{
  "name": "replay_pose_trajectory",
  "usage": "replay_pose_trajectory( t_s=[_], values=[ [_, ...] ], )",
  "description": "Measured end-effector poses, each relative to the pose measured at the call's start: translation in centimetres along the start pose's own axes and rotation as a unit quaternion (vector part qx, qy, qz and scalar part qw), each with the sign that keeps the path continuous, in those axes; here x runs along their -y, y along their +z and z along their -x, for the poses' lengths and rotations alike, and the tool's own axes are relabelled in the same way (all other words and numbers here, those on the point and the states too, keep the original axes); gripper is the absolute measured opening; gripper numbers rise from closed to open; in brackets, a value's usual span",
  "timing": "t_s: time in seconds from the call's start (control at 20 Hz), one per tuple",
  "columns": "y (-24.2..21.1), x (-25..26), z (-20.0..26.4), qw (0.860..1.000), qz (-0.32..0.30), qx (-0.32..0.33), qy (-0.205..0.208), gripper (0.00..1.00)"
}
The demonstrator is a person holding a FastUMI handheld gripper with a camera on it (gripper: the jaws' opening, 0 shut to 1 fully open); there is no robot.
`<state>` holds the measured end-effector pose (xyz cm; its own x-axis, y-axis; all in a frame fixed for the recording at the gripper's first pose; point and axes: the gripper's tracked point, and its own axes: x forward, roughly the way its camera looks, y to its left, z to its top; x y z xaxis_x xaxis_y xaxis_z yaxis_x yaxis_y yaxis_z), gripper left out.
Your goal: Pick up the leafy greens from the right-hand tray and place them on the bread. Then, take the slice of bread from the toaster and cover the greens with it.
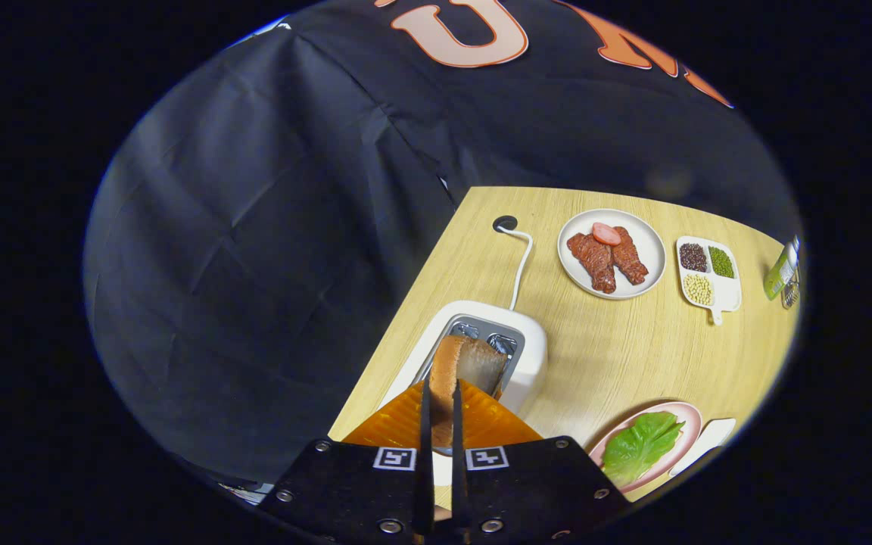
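Gripper [442, 412] closed down to a narrow gap, both fingers pressing the faces of one slice of bread [460, 371]. The slice stands on edge between the fingers, its top end projecting just ahead of the fingertips, over the slot of the toaster [530, 356]. Whether its lower end sits in the slot or clear of it cannot be told.

Count, one toaster: white, directly ahead of and beneath the jaws, one white cord [521, 265] running from it to a dark round port [505, 223] in the wooden table [618, 356] further beyond.

Count, one leaf of leafy greens [640, 446]: lying on a pink plate [689, 424], to the right of the jaws and level with them, well apart from the toaster. Any bread under the leaf is hidden. A white object [708, 439] lies just beside that plate's far right side; kind cannot be told.

Count, one white round plate [652, 253] beyond the toaster and to the right, carrying two brown meat pieces [606, 261] and one pink slice [606, 233] on top.

Count, one white divided dish [727, 291] right of that plate, three compartments: dark beans, green beans, pale beans.

One green packet [780, 272] farthest right, partly cut off.
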<state>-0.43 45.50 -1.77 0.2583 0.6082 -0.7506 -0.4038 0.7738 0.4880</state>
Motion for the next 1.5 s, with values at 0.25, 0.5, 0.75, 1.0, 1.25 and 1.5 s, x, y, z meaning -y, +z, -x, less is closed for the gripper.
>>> replay_pose_trajectory(
  t_s=[0.25,0.5,0.75,1.0,1.25,1.5],
  values=[
    [0.5,-0.4,2.0,0.999,0.000,0.025,0.026,0.09],
    [0.7,-0.2,5.5,0.996,-0.013,0.060,0.063,0.09],
    [0.3,2.5,8.2,0.993,-0.022,0.090,0.072,0.09],
    [-0.8,6.0,10.6,0.991,-0.043,0.107,0.071,0.09],
    [-3.0,10.5,10.9,0.990,-0.071,0.104,0.065,0.09],
    [-5.1,14.1,10.1,0.988,-0.109,0.093,0.055,0.09]
  ],
)
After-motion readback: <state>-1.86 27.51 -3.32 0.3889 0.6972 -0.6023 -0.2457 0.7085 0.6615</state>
